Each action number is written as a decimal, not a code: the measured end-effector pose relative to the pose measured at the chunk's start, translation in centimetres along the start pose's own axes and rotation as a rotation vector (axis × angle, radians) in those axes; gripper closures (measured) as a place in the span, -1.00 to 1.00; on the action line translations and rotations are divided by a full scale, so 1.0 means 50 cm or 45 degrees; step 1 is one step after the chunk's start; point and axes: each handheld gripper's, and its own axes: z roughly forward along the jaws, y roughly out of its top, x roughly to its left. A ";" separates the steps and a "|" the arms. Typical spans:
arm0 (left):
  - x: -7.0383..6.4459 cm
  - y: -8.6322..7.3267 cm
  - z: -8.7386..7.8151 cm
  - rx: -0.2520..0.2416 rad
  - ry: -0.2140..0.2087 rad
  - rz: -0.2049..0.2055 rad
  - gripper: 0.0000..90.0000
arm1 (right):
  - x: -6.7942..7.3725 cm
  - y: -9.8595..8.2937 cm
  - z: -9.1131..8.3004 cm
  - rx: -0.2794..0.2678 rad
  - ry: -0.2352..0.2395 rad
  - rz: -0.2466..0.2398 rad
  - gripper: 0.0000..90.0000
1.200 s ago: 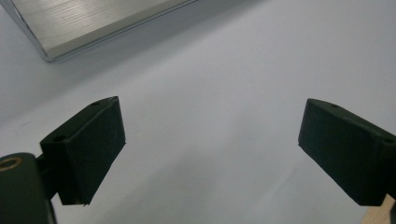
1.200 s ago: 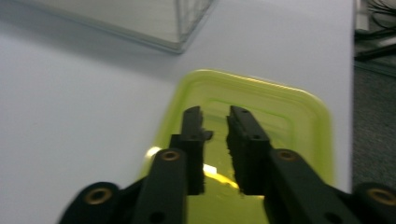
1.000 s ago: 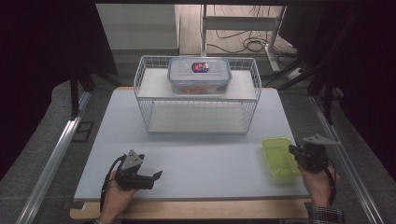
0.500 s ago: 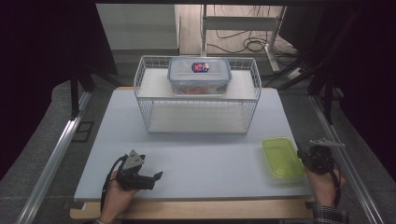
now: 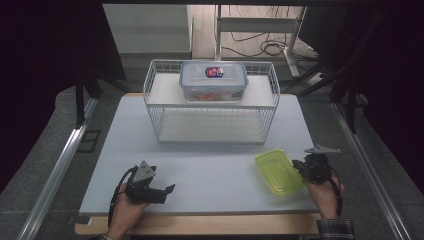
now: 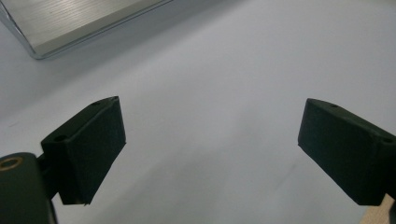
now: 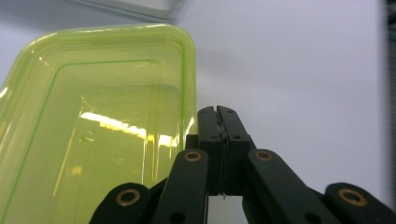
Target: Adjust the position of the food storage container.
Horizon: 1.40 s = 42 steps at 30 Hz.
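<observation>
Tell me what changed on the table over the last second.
The right tongs drew back toward the person's edge of the table, along the right side of the green container; they are shut, beside its rim, with nothing between the jaws. The container, the left tongs, open and empty, and the lidded box on the wire basket kept their places.

place: lab recording bay | cues: black curtains (image 5: 60,60), aluminium rails (image 5: 55,175), floor cables (image 5: 265,47), white table (image 5: 215,175)

A wire basket (image 5: 215,107) blocked the far middle of the table (image 5: 210,175). Bare tabletop lay open in front. A green lid (image 5: 278,171) sat near the right edge.
</observation>
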 end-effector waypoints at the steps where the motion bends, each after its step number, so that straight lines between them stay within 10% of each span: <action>1: 0.000 0.000 0.000 0.000 0.000 0.001 -0.84 | 0.012 0.003 0.005 0.001 0.028 -0.006 0.97; 8: -0.001 0.000 -0.001 -0.001 0.001 0.003 -0.84 | 0.095 0.023 0.026 0.016 0.110 -0.123 0.94; 26: -0.001 0.001 -0.004 -0.001 -0.001 0.011 -0.84 | 0.112 -0.087 -0.118 -0.057 0.057 -0.083 0.98; 42: -0.003 0.001 0.000 0.008 -0.003 0.014 -0.84 | 0.235 -0.089 -0.121 -0.073 0.349 -0.155 0.98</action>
